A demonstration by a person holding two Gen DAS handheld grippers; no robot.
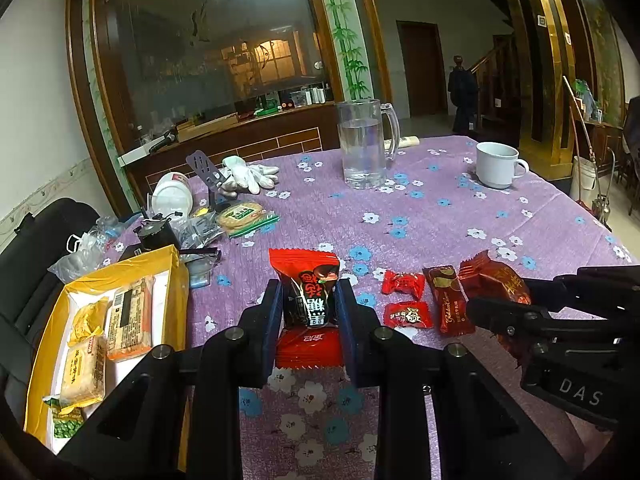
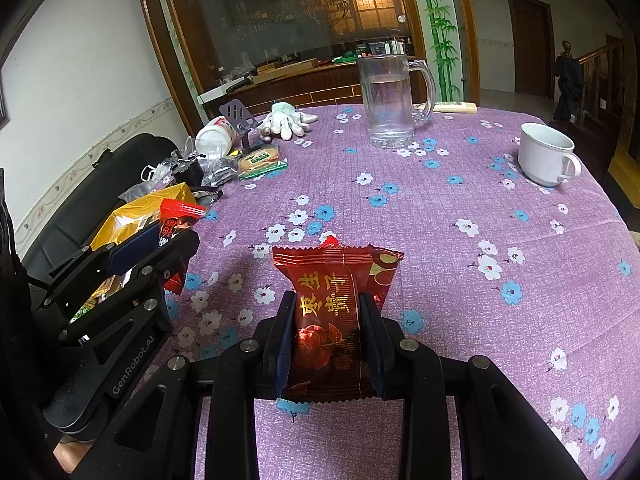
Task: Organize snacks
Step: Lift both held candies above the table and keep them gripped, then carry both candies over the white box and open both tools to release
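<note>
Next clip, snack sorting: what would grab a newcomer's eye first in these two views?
Each claw is shut on a wrapped snack: the left claw pinches a red and black packet, the right claw a dark red packet with gold characters. On the left sits a yellow box already holding biscuit packs, and a glass mug of water stands at the far side of the purple flowered tablecloth.

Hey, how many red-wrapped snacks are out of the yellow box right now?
5, maybe more hidden. One in the left tongs, one in the right tongs, and on the tablecloth two small candies beside a dark red bar.
</note>
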